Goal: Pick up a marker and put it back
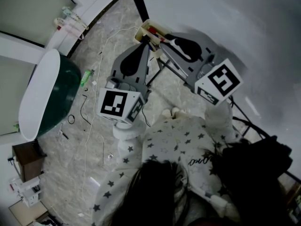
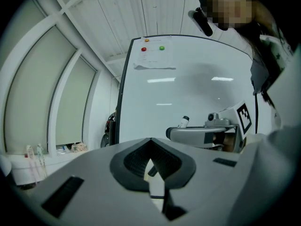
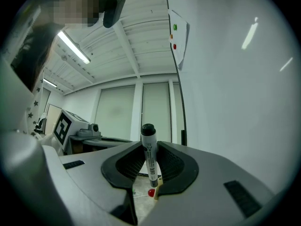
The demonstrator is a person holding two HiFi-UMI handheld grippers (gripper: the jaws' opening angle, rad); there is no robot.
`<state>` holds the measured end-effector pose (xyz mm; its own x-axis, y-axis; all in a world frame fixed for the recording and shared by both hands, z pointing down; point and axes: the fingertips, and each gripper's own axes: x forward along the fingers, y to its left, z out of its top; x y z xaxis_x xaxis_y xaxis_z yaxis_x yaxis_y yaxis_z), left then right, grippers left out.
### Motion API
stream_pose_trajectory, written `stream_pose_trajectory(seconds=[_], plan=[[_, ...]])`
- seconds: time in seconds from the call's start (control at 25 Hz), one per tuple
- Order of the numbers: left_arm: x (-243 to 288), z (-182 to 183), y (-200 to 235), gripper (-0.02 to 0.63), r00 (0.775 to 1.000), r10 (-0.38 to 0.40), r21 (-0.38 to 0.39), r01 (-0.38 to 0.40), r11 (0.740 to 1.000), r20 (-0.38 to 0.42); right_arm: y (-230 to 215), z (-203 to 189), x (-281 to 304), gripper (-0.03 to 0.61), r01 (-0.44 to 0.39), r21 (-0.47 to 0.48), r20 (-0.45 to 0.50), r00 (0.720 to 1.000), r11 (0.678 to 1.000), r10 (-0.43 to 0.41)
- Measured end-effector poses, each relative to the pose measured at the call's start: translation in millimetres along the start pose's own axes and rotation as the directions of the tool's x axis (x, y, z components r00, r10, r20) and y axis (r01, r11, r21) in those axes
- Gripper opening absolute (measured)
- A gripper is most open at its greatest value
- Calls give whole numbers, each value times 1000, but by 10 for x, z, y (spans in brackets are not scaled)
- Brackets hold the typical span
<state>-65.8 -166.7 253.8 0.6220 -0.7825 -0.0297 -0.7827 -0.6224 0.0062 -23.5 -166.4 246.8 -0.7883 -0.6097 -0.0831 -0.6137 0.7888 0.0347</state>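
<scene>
My right gripper (image 3: 149, 149) is squeezed tight on a marker (image 3: 151, 166). The marker stands straight up between the jaws with its black cap (image 3: 148, 129) on top. My left gripper (image 2: 150, 142) has its jaw tips pushed together.

From my head, both grippers point to 12 o'clock. Their tips are close together, right at the little marker tray (image 1: 144, 28). A red marker (image 1: 153, 31) lies in the tray.

The tray sits at the edge of a big whiteboard (image 1: 225, 22), which fills the side from 1 to 3 o'clock. Far up on the board hangs a paper (image 2: 154, 60) with a red magnet (image 2: 144, 49) and a green magnet (image 2: 162, 47).
</scene>
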Motion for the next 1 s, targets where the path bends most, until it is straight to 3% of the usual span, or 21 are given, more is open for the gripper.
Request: stream_pose_trajectory(seconds=[0.24, 0.64, 1.0], plan=[[8, -94, 94, 0, 1000, 16, 15, -16, 1000, 16, -70, -95, 86, 83, 16, -6, 3, 1000, 1000, -16], [181, -485, 301, 1, 999, 47, -4, -47, 999, 8, -215, -637, 407, 83, 30, 13, 3, 1000, 999, -30], [183, -701, 293, 0, 999, 35, -29, -36, 999, -30, -226, -1029, 499, 83, 41, 33, -60, 997, 999, -39]])
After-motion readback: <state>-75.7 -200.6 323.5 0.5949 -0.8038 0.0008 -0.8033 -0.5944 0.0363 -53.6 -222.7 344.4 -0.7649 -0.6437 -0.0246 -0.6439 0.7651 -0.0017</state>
